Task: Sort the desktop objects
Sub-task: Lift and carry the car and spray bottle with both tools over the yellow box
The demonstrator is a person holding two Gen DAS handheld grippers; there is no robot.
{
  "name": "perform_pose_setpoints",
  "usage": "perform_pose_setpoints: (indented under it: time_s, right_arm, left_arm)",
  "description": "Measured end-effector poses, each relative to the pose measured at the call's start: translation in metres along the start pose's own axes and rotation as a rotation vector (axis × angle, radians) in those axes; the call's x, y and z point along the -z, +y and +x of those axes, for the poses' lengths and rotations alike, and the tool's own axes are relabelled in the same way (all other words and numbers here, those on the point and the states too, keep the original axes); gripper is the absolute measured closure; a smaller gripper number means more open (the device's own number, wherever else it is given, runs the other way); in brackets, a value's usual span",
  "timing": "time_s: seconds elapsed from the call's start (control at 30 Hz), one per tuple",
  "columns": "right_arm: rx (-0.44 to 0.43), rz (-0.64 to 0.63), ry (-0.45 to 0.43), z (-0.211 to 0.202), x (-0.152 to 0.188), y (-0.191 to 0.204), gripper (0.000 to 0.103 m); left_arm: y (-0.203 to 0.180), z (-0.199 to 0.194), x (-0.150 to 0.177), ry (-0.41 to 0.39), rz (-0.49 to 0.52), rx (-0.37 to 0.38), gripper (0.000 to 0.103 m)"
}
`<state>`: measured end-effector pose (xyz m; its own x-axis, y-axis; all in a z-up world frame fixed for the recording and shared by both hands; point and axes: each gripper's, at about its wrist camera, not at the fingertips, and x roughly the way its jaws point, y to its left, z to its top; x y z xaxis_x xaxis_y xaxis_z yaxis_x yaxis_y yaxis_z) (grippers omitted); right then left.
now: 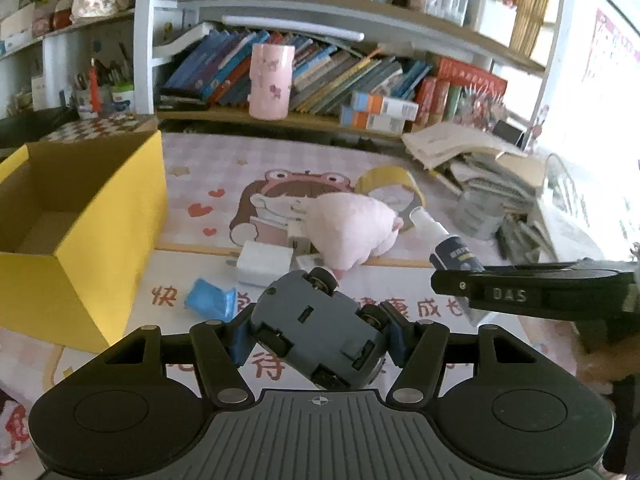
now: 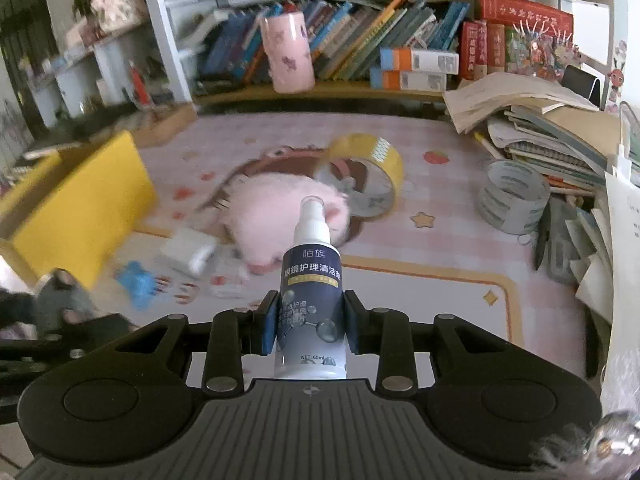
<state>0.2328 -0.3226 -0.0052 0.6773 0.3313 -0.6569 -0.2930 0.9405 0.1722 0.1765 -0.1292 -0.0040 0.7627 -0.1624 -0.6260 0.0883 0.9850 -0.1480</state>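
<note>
My left gripper is shut on a grey toy car, held underside up above the desk mat. My right gripper is shut on a dark blue spray bottle with a white nozzle; that bottle also shows in the left wrist view. An open yellow box stands at the left; it also shows in the right wrist view. On the mat lie a pink plush, a white charger block, a blue crumpled piece and a yellow tape roll.
A grey tape roll sits by a pile of books and papers at the right. A pink cup stands on the low shelf before a row of books. The right gripper's body crosses the left view's right side.
</note>
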Motion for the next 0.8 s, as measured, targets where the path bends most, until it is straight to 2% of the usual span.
perform_pose_setpoints:
  time_s: [0.3,0.47,0.8]
  right_arm:
    - [0.01,0.009,-0.04,-0.042,0.022,0.045,0.073]
    - [-0.001,0.016,-0.037,-0.054,0.044,0.073,0.073]
    - [-0.02,-0.023,-0.024,-0.079,0.084,0.138,0.073]
  left_arm:
    - [0.019,-0.038,0.014,-0.034,0.003,0.037,0.041]
    - [0.03,-0.061,0.03,-0.031,0.035,0.051,0.041]
    - [0.069,-0.113,0.064,-0.026,0.024,0.046,0.041]
